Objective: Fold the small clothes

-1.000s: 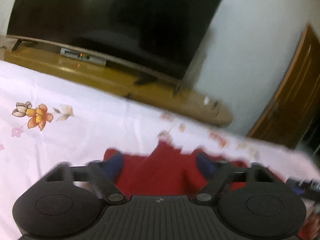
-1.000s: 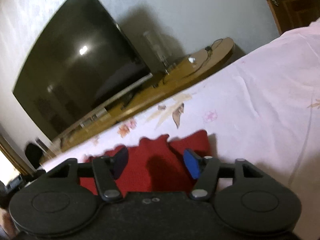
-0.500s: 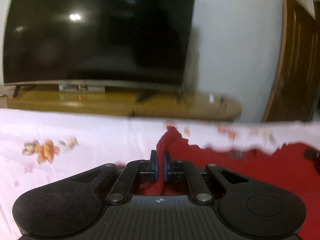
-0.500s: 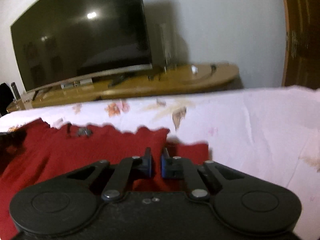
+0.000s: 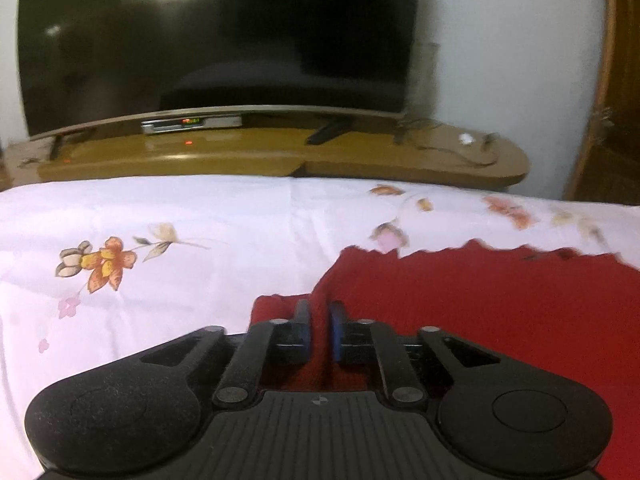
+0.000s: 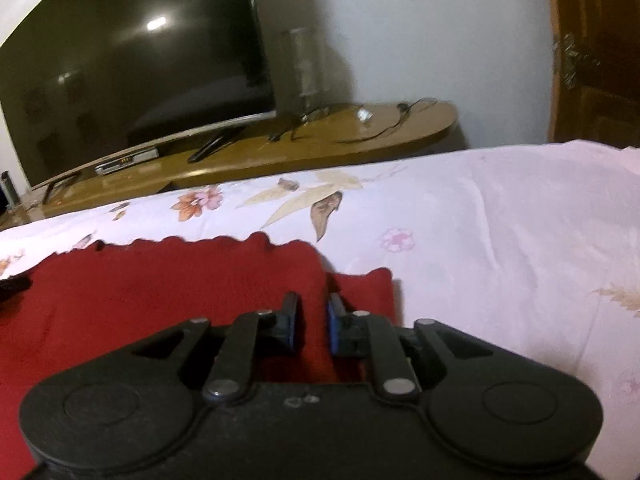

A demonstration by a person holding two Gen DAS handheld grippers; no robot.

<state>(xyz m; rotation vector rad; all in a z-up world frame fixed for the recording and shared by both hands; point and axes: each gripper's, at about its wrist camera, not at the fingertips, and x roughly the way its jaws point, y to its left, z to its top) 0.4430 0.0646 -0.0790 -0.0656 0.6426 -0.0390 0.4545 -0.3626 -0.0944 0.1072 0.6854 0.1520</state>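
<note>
A red knitted garment [image 5: 480, 308] lies spread on a white floral bedsheet [image 5: 160, 272]. My left gripper [image 5: 319, 330] sits at the garment's left edge, its jaws slightly parted with a raised fold of red cloth between the blue pads. In the right wrist view the same garment [image 6: 160, 292] spreads to the left. My right gripper [image 6: 310, 326] sits at its right edge, jaws slightly parted with a ridge of red cloth between the pads. A lower layer of the garment [image 6: 364, 292] lies flat to the right of that ridge.
A large dark TV [image 5: 216, 40] stands on a long wooden stand [image 5: 280, 156] beyond the far edge of the bed. A wooden door [image 6: 596, 52] is at the right. A set-top box [image 5: 192, 125] and cables [image 6: 372, 124] lie on the stand.
Both grippers closed on the garment's edges half a second ago; now their jaws have parted slightly and the garment lies lower and flatter on the bed.
</note>
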